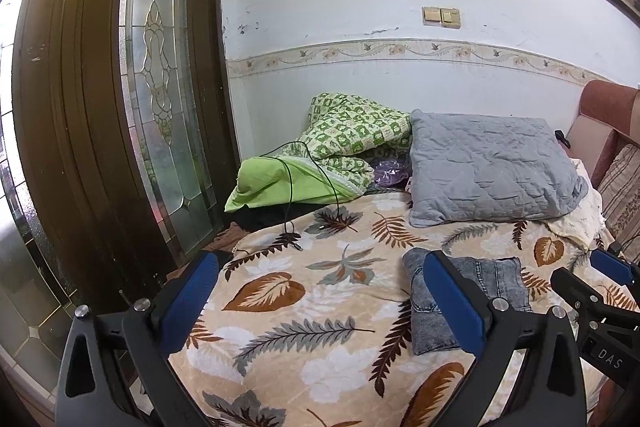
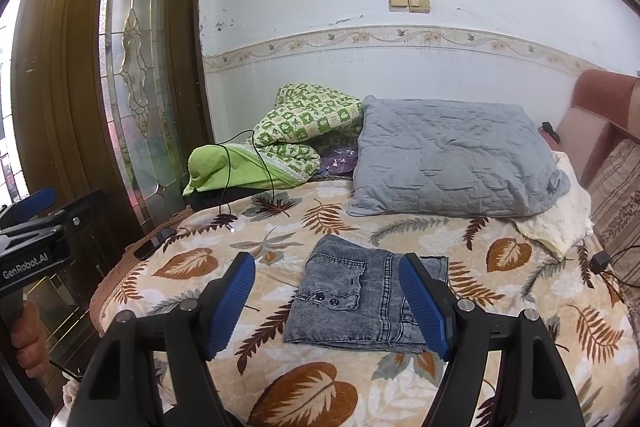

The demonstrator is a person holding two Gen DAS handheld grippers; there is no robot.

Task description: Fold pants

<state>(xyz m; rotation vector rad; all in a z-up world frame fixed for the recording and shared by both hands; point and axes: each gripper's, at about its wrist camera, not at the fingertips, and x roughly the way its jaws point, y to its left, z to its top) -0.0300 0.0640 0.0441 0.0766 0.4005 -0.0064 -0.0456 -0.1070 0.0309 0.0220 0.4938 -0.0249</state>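
Note:
The pants (image 2: 352, 303) are grey-blue jeans folded into a small flat packet on the leaf-print bedspread (image 2: 308, 395). In the right wrist view they lie just beyond my right gripper (image 2: 326, 263), which stands open with nothing between its blue pads. In the left wrist view the folded pants (image 1: 500, 283) lie partly behind the right-hand finger of my left gripper (image 1: 320, 259). That gripper is open too, over bare bedspread (image 1: 304, 339). Each gripper shows at the edge of the other's view: the right gripper (image 1: 588, 271) and the left gripper (image 2: 60, 205), the latter held by a hand (image 2: 28, 343).
A grey quilted pillow (image 2: 452, 163) and a bunched green quilt (image 2: 296, 131) lie at the head of the bed. A black cable (image 2: 228, 187) trails from the quilt. A dark phone (image 2: 152, 243) sits at the bed's left edge. A wooden door with glass (image 1: 160, 87) stands to the left.

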